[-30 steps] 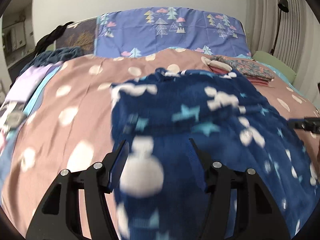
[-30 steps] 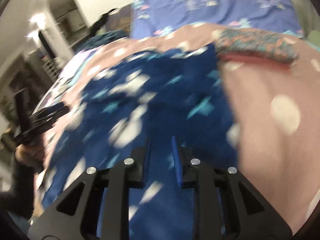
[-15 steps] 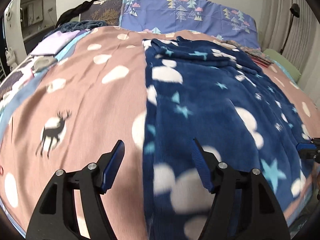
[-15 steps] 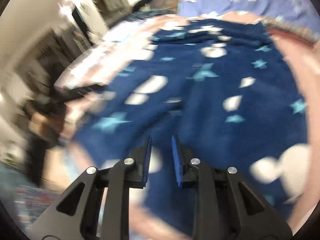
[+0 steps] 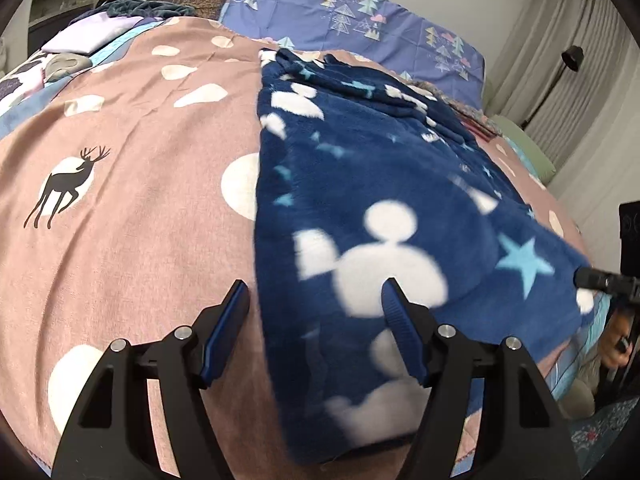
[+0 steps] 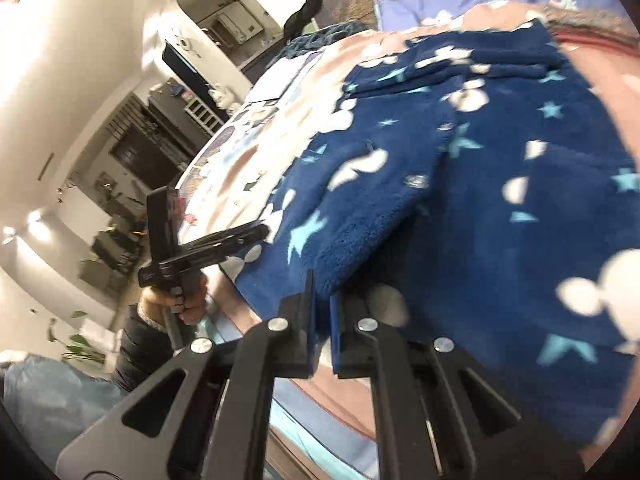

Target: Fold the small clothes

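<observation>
One fold at most shows: your left gripper (image 5: 316, 316) stands wide over the fleece garment (image 5: 392, 184) on the bed (image 5: 132, 200), your right gripper (image 6: 322, 320) narrow, seemingly pinching its near hem.

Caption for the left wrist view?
Open left gripper straddles the near edge of a navy fleece spread on the bedspread.

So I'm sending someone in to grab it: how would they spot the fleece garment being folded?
Start at the bed's pink-brown duvet with white spots and a deer print. The navy fleece garment lies spread along its right half, below the blue tree-print pillow. It alone is plush dark blue with white blobs and pale blue stars.
</observation>
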Motion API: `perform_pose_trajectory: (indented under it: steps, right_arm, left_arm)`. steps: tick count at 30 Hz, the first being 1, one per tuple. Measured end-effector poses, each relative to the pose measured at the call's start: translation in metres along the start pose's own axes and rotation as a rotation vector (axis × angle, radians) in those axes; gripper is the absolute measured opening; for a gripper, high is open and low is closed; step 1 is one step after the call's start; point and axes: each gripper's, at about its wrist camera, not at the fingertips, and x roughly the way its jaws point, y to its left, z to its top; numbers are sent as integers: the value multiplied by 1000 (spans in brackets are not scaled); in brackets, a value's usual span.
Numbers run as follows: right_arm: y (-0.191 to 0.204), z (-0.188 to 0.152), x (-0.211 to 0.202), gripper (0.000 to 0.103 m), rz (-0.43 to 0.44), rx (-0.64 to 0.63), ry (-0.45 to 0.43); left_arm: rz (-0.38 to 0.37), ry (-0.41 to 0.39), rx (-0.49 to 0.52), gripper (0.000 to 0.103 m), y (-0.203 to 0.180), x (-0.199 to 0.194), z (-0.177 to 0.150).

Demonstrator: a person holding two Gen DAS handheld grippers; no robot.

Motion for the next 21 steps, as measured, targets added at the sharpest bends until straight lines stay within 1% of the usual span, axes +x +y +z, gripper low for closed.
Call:
perform_pose_trajectory:
  steps: [1, 2, 3, 4, 5, 6, 8, 9, 10, 11, 12, 13, 14, 15, 16, 17, 18, 19, 20, 21]
  right_arm:
    - [-3, -3, 6, 6, -23, 5, 15]
    - [-7, -5, 12, 12, -50, 14, 37]
    - [-12, -11, 17, 14, -69, 30, 62]
    - [-16, -12, 16, 17, -65, 40, 63]
    - [-20, -14, 8, 21, -56, 46, 40]
    - [-24, -16, -12, 21, -73, 46, -20]
    - [-37, -13, -41, 36, -149, 63, -124]
    - [-52, -14, -60, 39, -220, 106, -184]
    - [-65, -15, -73, 42, -268, 150, -211]
    - [-81, -18, -83, 43, -311, 211, -224]
    - [-104, -24, -89, 43, -339, 305, -219]
    - [-123, -31, -87, 43, -314, 386, -191]
    - [-133, -35, -83, 44, -282, 423, -166]
    - [-143, -42, -70, 46, -205, 467, -124]
    - [-142, -45, -65, 49, -171, 453, -142]
    - [-135, -44, -61, 57, -166, 421, -156]
    - [-128, -39, -55, 63, -138, 376, -152]
    - [-123, -35, -48, 65, -89, 349, -146]
    - [-122, -30, -39, 67, -34, 333, -126]
    - [-123, -23, -25, 67, -5, 314, -97]
  left_arm:
    - [2, 1, 10, 69, -2, 1, -2]
    - [7, -1, 17, 69, -4, 2, -4]
    - [13, -3, 23, 69, -5, 2, -5]
    - [18, -5, 26, 69, -6, 2, -7]
    - [18, -4, 26, 68, -6, 2, -9]
    - [16, -2, 28, 64, -7, 0, -11]
    - [-5, 2, 52, 35, -9, -5, -14]
    - [-12, 5, 56, 28, -10, -7, -15]
    - [-23, 5, 58, 17, -11, -11, -16]
    - [-21, -2, 60, 16, -11, -13, -16]
    - [-12, -12, 64, 16, -13, -16, -16]
    - [-10, -21, 64, 16, -14, -18, -15]
    - [-16, -29, 55, 16, -14, -20, -14]
    - [-22, -28, 50, 16, -12, -19, -13]
    - [-23, -19, 44, 19, -10, -17, -13]
    - [-12, 8, 30, 33, -8, -11, -14]
    - [-10, 25, 14, 38, -4, -5, -17]
    - [-29, 16, 2, 44, -3, -4, -18]
    - [-54, 11, -2, 55, -4, -4, -18]
    - [-65, 16, 3, 58, -6, -2, -17]
